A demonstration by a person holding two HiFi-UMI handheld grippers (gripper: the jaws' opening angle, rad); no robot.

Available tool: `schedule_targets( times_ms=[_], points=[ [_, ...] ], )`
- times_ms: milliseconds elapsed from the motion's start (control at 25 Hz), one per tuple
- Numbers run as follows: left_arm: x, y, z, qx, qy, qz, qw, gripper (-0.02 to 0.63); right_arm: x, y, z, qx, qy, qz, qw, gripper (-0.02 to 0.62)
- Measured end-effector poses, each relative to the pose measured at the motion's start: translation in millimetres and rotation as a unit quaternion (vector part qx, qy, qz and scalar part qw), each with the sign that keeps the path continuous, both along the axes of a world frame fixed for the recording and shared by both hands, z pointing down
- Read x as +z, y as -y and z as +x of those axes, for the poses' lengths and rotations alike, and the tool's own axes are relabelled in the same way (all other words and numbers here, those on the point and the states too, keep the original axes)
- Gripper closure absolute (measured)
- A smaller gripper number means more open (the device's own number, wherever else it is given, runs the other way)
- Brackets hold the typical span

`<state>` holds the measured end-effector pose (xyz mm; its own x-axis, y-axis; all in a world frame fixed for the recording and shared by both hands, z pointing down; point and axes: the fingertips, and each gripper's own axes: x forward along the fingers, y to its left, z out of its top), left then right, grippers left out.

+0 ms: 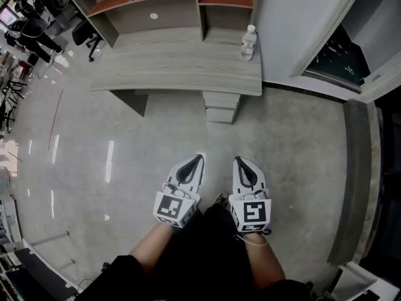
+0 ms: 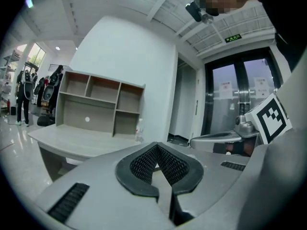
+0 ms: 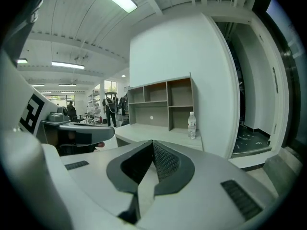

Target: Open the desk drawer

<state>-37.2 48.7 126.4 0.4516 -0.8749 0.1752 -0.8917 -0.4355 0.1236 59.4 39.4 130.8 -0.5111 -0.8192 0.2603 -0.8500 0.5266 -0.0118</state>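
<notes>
A pale wood desk (image 1: 175, 68) with a shelf unit on top stands ahead of me across bare floor. Its drawer stack (image 1: 220, 106) sits under the right end, drawers pushed in. My left gripper (image 1: 199, 158) and right gripper (image 1: 237, 160) hover side by side over the floor, well short of the desk, both pointing toward it. Both are shut with nothing between the jaws. In the left gripper view the left gripper (image 2: 157, 145) has the desk (image 2: 81, 145) far off at the left. The right gripper (image 3: 152, 142) faces the desk (image 3: 163, 135) too.
A clear water bottle (image 1: 249, 42) stands on the desk's right end, also seen as the bottle (image 3: 192, 124). A white wall (image 1: 294, 24) and a dark doorway (image 1: 338, 55) are to the right. People and chairs (image 1: 31, 30) stand at the far left. A raised kerb (image 1: 357, 180) runs along the right.
</notes>
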Motion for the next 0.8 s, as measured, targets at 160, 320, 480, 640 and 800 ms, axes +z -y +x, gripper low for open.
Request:
schedule_targets(
  times_ms=[160, 320, 480, 640, 800],
  points=[
    [8, 13, -4, -0.009, 0.011, -0.003, 0.9999, 0.601, 15, 19, 5, -0.003, 0.001, -0.009, 1.0, 0.591],
    [19, 29, -8, -0.018, 0.002, -0.004, 0.9998, 0.601, 29, 34, 0, -0.004, 0.01, -0.022, 1.0, 0.591],
    [38, 54, -7, -0.012, -0.005, 0.006, 0.9999, 0.601, 51, 52, -8, -0.007, 0.021, -0.023, 0.999, 0.591],
    [69, 82, -8, 0.006, -0.003, 0.008, 0.9999, 0.601, 80, 76, -14, -0.002, 0.013, -0.024, 1.0, 0.591],
    [98, 108, -12, 0.013, 0.002, 0.01, 0.9999, 0.601, 108, 98, -21, -0.004, 0.014, -0.023, 1.0, 0.591]
  ],
)
